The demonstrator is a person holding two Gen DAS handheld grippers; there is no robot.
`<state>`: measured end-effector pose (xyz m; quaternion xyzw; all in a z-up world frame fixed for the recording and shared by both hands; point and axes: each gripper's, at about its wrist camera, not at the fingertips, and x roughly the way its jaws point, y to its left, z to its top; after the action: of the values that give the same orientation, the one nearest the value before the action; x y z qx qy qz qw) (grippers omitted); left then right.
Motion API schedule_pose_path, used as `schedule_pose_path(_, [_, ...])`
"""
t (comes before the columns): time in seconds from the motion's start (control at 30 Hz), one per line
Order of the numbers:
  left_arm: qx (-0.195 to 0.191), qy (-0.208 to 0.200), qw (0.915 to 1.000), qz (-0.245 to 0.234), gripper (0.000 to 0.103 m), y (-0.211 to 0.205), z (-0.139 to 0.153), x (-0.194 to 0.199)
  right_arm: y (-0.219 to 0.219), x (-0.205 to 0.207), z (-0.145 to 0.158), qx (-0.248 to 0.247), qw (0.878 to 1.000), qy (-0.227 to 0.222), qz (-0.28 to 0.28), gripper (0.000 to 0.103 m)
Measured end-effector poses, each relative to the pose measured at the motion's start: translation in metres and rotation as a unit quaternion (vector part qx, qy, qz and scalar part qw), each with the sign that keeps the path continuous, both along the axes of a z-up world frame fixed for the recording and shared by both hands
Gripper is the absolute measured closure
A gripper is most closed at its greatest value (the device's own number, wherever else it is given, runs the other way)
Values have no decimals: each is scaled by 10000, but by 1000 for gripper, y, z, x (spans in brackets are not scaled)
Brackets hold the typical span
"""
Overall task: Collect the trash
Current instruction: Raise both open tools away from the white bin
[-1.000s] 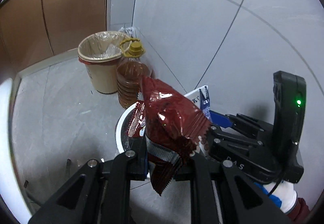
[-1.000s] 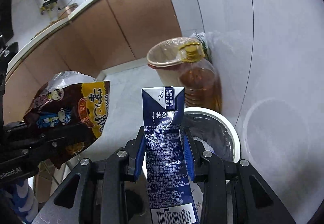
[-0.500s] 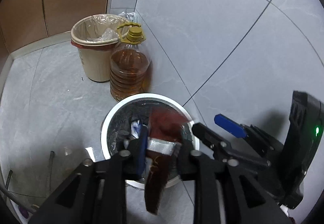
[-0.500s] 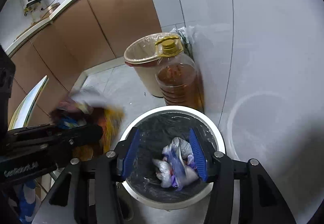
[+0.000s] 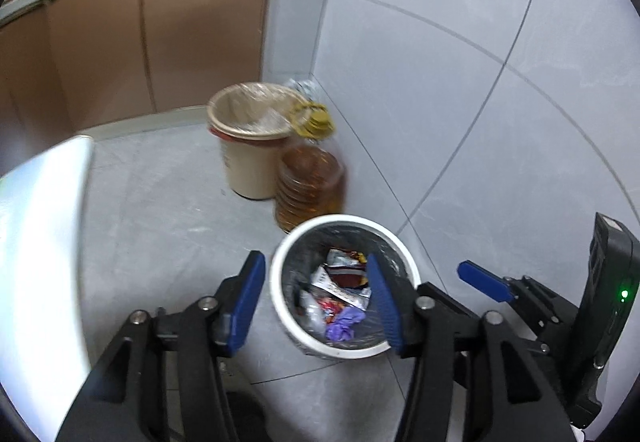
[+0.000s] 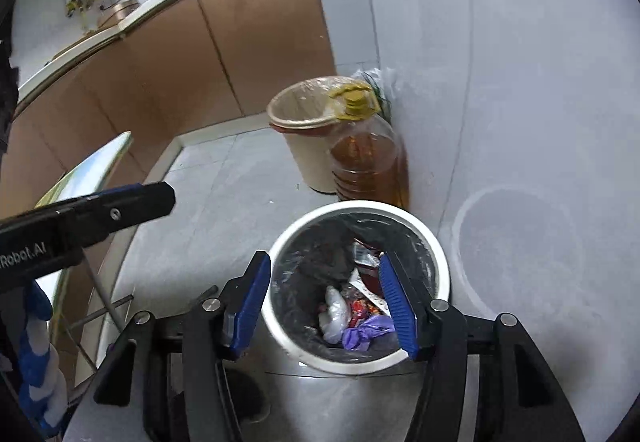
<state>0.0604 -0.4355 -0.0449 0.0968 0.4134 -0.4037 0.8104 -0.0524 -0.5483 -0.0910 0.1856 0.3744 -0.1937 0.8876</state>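
White bin (image 5: 280, 262), black-lined, on floor by wall: holds wrappers (image 5: 344, 282), trash in place. Left gripper (image 5: 316, 302) and right gripper (image 6: 326, 306) above rim, jaws spread, gripping nothing

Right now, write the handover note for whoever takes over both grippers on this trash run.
Left gripper: open, empty, above the white bin.
Right gripper: open, empty, above the same bin.
In the bin's black liner: red snack wrapper, purple glove, crumpled white plastic, other scraps.
Beside it: oil bottle and beige bin, by the wall.
Done: nothing held by either gripper.
Left: no loose trash visible here; look elsewhere.
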Motion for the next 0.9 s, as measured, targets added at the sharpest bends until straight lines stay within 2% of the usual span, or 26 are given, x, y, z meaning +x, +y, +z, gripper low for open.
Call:
schedule_pose_path(0.17, [-139, -120, 9995, 243, 51, 37, 24, -2, 29, -5, 31, -326, 9992, -107, 199, 44])
schedule_pose_path(0.27, [-183, -329, 9984, 422, 50, 61, 40, -10, 44, -11, 50, -445, 9983, -211, 297, 43])
schedule_pose_path(0.5, [-200, -915, 9900, 1056, 37, 131, 73, -35, 86, -19, 93, -716, 9942, -459, 657, 37])
schedule_pose_path(0.73, [-15, -1586, 9682, 1935, 33, 212, 102, -55, 142, -21, 131, -828, 9869, -757, 1159, 30])
schedule_pose_path(0.9, [28, -1802, 9496, 2566, 27, 269, 112, -73, 185, -24, 152, -914, 9807, -930, 1453, 19])
